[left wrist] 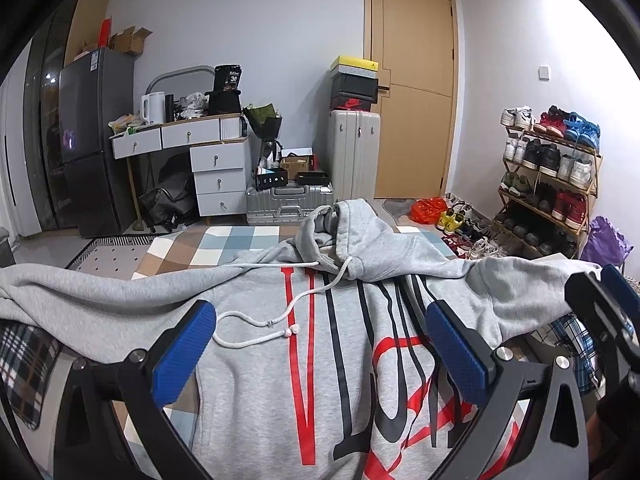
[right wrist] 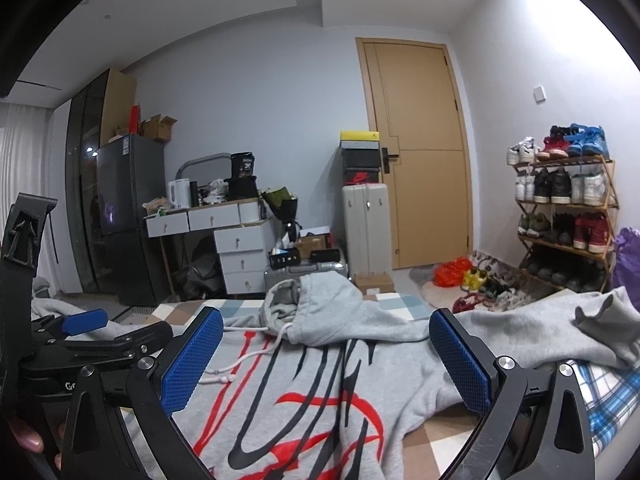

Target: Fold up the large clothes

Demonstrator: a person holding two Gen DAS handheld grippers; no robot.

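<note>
A grey hoodie (left wrist: 248, 380) lies face up across the lower half of both views, spread on a checked bedcover (left wrist: 224, 246), its hood (left wrist: 352, 232) toward the door (left wrist: 416, 92) at upper centre. The sleeves stretch out to the left and right edges, so the garment looks laid flat, ready for a first fold. The left gripper (left wrist: 320, 344) hovers over the printed chest, jaws spread wide and grasping nothing. The right gripper (right wrist: 326, 354) is likewise released, above the chest near the right sleeve (right wrist: 532, 332), probably lining up to take it.
</note>
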